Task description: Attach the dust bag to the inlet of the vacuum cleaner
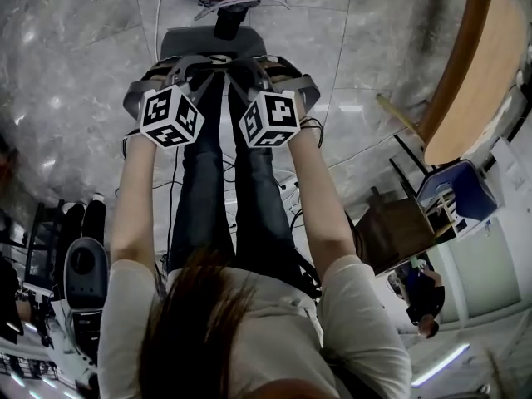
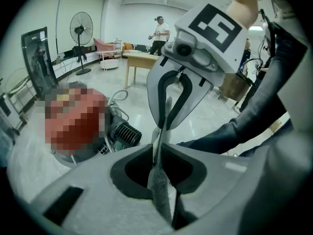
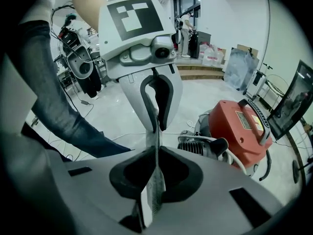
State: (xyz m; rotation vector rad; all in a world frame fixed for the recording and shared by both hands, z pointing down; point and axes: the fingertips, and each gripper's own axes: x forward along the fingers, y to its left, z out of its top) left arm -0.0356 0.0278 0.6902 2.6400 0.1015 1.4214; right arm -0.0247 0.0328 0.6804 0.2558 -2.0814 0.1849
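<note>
Left gripper [image 2: 158,149], right gripper [image 3: 156,150] pinch fibrous dust bag [image 3: 155,189].

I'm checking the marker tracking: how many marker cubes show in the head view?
2. The left cube is left of centre and the right cube is just right of it, side by side over the person's legs. Both show fully, and I see no others.

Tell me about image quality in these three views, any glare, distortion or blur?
Head view: light reflections glare on the glossy floor, and edges bow. Left gripper view: strong fisheye, dark corners, a mosaic patch laid over at left, the close bag slightly soft. Right gripper view: same fisheye, but the red vacuum reads sharp.
</note>
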